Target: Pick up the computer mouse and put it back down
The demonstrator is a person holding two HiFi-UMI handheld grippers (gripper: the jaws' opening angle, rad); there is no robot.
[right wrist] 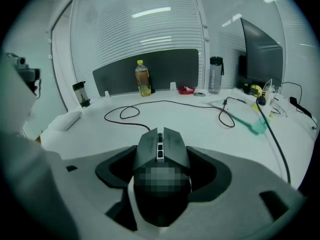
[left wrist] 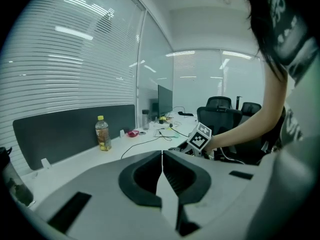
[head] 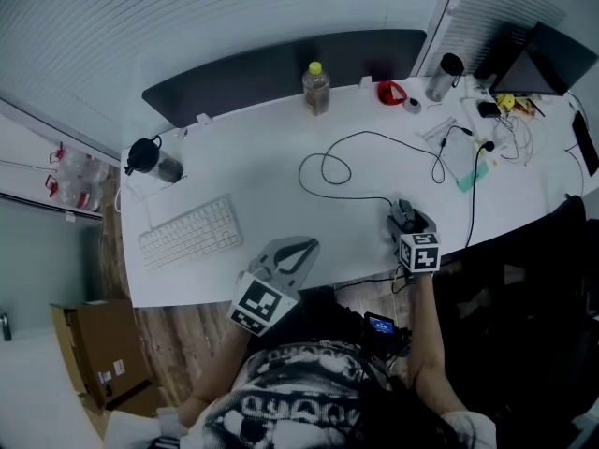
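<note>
The black computer mouse point(head: 404, 215) point(right wrist: 161, 159) sits between the jaws of my right gripper point(head: 408, 223) point(right wrist: 162, 148), just inside the white desk's point(head: 271, 171) front edge on the right. Both pads press on the mouse's sides, so the gripper is shut on it. Whether the mouse rests on the desk or hangs just above it is unclear. Its black cable point(head: 351, 168) point(right wrist: 150, 104) loops away across the desk. My left gripper point(head: 301, 247) point(left wrist: 161, 156) hovers at the front edge near the middle, jaws shut with nothing in them.
A white keyboard point(head: 190, 232) lies at the front left, beside a dark flask point(head: 150, 157). A yellow-capped bottle point(head: 315, 87) stands at the back by the dark divider point(head: 281, 68). A tumbler point(head: 445, 75), cables and a laptop point(head: 538, 59) crowd the far right. A cardboard box point(head: 94, 354) is on the floor.
</note>
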